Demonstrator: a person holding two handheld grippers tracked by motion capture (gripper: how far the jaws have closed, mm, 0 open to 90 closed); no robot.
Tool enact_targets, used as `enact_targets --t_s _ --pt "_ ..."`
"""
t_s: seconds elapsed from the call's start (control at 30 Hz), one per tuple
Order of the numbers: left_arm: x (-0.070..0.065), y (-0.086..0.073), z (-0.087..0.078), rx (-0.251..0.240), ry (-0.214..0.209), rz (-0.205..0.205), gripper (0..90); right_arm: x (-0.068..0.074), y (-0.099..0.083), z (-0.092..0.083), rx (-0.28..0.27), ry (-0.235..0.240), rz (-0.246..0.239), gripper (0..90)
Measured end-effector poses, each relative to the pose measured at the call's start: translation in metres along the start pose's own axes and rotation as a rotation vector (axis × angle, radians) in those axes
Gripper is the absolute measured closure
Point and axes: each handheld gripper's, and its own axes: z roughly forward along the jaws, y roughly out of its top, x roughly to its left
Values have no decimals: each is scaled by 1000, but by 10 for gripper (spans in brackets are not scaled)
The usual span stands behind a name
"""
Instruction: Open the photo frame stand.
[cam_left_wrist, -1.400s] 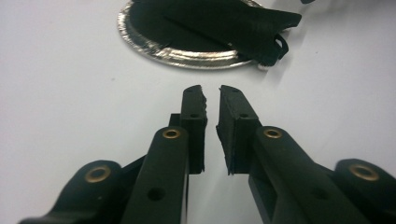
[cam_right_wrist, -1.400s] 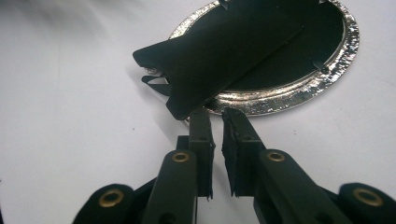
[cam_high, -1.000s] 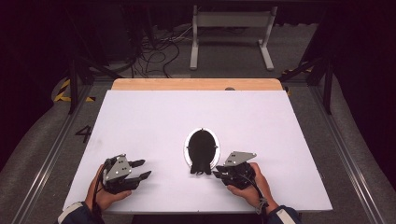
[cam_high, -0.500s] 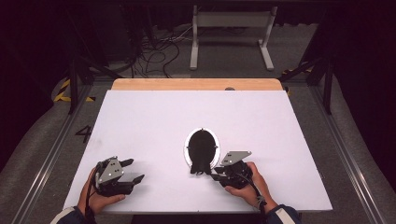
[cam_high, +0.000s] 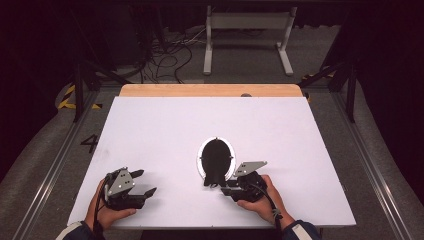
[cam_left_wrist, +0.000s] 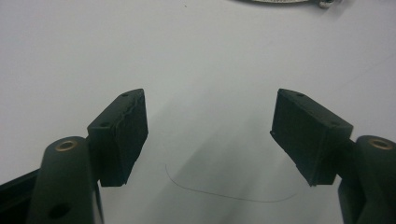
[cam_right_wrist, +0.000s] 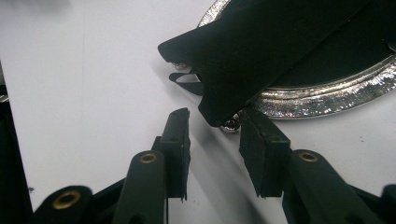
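We see a white table (cam_high: 165, 130) with a silver oval tray (cam_high: 201, 156) near the middle of its near edge, a black cloth (cam_high: 216, 160) lying in it. The cloth's lower end spills over the tray's near rim onto the table.

Right claw (cam_high: 223, 188) lies low on the table just off the tray's near rim, held in the person's right hand (cam_high: 261, 197). In the right gripper view its jaws have just been opening; they stand apart, released, with the cloth's hanging tip (cam_right_wrist: 219, 112) just ahead of the gap and above it. The pads (cam_right_wrist: 180, 140) do not press on the cloth. One jaw tip sits close against the tray rim (cam_right_wrist: 317, 100).

Left claw (cam_high: 143, 184) rests near the table's near left corner, well apart from the tray, in the left hand (cam_high: 107, 212). Its jaws have just been opening too; in the left gripper view we see them wide, nothing between them but bare table (cam_left_wrist: 210, 70). A thin curved hair or thread (cam_left_wrist: 224, 193) lies on the table between the pads.
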Motion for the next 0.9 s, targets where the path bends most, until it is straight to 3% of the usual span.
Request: enact_targets --t_s 0.23,0.33,0.5,0.83,0.9 --pt "-2 1 3 11 -18 14 274 2 2 3 0 -18 -10 619" --pt "-2 1 4 15 -19 19 274 1 3 4 -7 -7 7 598" --pt "-3 2 5 20 -18 16 274 -5 3 5 -38 46 84 573" --pt "-6 6 12 33 -33 30 271 -23 1 3 -132 182 300 569" --pt "-7 6 12 34 -33 32 272 -24 1 3 -138 193 316 569"
